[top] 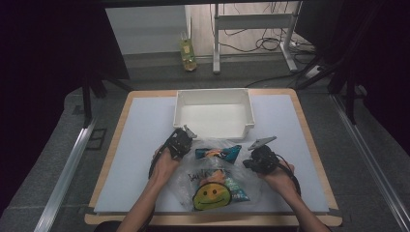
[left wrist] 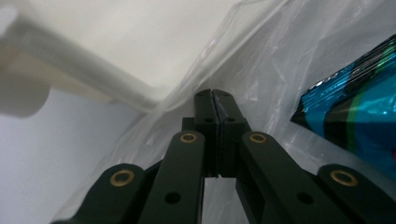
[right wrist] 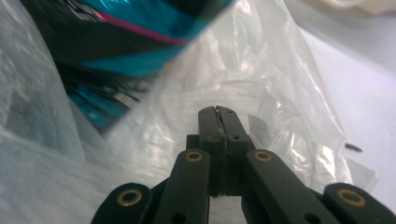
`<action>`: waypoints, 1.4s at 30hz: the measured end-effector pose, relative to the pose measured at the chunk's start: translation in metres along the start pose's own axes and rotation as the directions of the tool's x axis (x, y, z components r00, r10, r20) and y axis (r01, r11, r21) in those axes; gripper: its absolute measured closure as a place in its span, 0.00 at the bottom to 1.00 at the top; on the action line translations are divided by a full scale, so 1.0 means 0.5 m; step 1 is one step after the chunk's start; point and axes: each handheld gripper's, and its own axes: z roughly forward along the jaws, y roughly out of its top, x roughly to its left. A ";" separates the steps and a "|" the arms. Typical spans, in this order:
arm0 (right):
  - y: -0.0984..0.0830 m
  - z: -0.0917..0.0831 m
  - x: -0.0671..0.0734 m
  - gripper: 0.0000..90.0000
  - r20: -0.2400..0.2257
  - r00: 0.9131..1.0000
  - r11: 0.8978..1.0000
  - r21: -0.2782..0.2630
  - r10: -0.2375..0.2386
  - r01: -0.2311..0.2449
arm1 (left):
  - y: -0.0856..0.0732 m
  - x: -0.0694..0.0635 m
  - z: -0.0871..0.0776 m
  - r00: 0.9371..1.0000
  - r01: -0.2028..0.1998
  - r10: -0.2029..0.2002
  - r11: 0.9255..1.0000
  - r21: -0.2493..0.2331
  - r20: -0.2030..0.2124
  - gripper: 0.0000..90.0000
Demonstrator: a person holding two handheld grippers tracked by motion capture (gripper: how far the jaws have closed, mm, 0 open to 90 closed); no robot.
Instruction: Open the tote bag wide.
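Observation:
A clear plastic bag (top: 218, 170) with a yellow smiley face print (top: 211, 195) lies on the near middle of the table. Inside it are blue snack packets (top: 221, 153). My left gripper (top: 189, 145) is at the bag's left upper edge, jaws shut on the thin film (left wrist: 261, 70). The right gripper (top: 245, 163) is at the bag's right edge, also shut on film (right wrist: 261, 93). In the left gripper view a blue packet (left wrist: 355, 121) lies to the right of the jaws (left wrist: 214, 95). A packet (right wrist: 135, 42) sits up and left of the jaws (right wrist: 218, 112) in the right gripper view.
An empty white bin (top: 212, 91) stands just behind the bag, and its rim (left wrist: 93, 70) is close to my left gripper. A pale grey mat (top: 145, 145) covers the wooden table. On the floor beyond are a bottle (top: 187, 53), desk legs and cables.

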 end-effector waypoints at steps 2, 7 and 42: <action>-0.007 0.000 -0.004 0.99 0.012 1.000 1.000 0.014 0.004 -0.004 | -0.004 0.001 -0.007 1.000 -0.006 0.006 1.000 0.024 -0.002 0.99; -0.025 -0.014 -0.016 0.99 0.012 1.000 1.000 0.015 0.024 -0.024 | -0.040 0.013 -0.030 0.998 0.028 -0.029 0.999 0.020 0.053 0.99; 0.009 -0.142 0.097 0.99 -0.262 0.959 0.988 -0.137 -0.110 0.076 | -0.125 -0.145 -0.227 0.835 -0.011 0.120 0.979 -0.202 0.537 0.98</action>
